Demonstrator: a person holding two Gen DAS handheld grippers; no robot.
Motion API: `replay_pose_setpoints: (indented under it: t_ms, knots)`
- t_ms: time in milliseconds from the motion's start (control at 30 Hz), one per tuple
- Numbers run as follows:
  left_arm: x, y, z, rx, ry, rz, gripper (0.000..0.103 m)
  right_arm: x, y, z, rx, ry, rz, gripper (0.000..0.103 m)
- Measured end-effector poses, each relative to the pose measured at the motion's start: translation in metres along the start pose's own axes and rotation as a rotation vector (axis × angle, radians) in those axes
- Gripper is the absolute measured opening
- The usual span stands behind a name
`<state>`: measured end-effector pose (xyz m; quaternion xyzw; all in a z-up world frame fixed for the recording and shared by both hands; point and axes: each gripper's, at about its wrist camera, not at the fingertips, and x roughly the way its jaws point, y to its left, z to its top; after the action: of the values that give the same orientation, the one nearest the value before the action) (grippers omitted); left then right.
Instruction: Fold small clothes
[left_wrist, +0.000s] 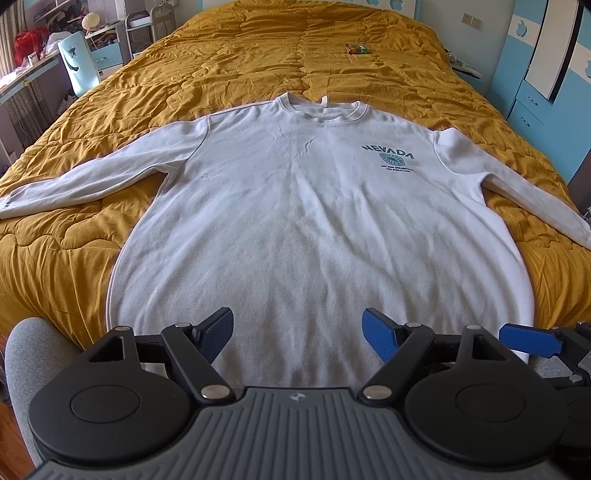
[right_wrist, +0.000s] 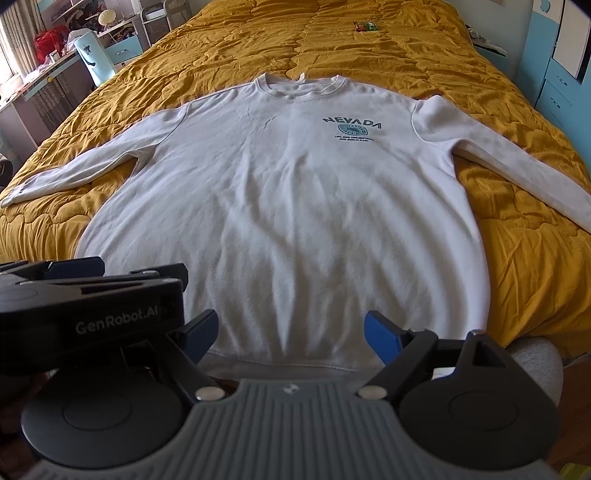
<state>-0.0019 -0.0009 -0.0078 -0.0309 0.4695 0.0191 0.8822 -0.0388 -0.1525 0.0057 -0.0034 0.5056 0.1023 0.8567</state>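
White sweatshirt (left_wrist: 295, 206) lies flat, front up, on the yellow quilt (left_wrist: 240, 48) of a bed. Both sleeves spread out, toward 9 and 3 o'clock. Collar (left_wrist: 321, 107) at 12 o'clock, hem nearest the cameras at 6. Dark "NEVADA" print (left_wrist: 389, 153) with a round teal badge under it sits on the chest, toward 1 o'clock from the shirt's middle.

Left gripper (left_wrist: 297, 334): jaws spread wide, blue pads (left_wrist: 218, 334) well apart, nothing between them. It hangs over the hem area; contact with the cloth cannot be told.

Right gripper (right_wrist: 290, 334): jaws likewise wide, holding nothing, poised just short of the hem band (right_wrist: 280, 360). In the right wrist view the left gripper's black body crosses at 9 o'clock, just beside the right one.

Small colourful packet (left_wrist: 357, 48) on the quilt well beyond the collar, at 12 o'clock. Pale blue chair (left_wrist: 79, 62) and a cluttered desk (left_wrist: 26, 74) at 10 o'clock beside the bed. Blue and white cabinets (left_wrist: 532, 85) at 2 o'clock. Grey fabric (left_wrist: 33, 354) at the lower left corner of the left wrist view.
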Motion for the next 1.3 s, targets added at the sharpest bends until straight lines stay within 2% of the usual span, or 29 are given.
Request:
replay_pose_setpoints:
  t_ms: [667,1033,1133,1233,1300]
  knots:
    - [0.003,0.003,-0.001,-0.017,0.014,-0.017,0.085,0.003,0.002,0.0,0.005,0.002,0.004,0.082]
    - [0.007,0.011,0.001,-0.041,0.01,-0.03,0.085,0.009,0.008,0.004,-0.004,0.015,0.0,0.082]
    - [0.007,0.022,0.003,-0.079,-0.036,-0.051,0.075,0.011,0.01,0.011,0.005,0.007,0.004,0.082]
    - [0.005,0.035,0.008,-0.094,-0.095,-0.017,0.071,0.013,0.01,0.023,0.017,-0.013,-0.007,0.082]
    - [0.002,0.048,0.014,-0.102,-0.113,-0.022,0.071,0.015,0.01,0.031,0.032,-0.018,-0.006,0.082]
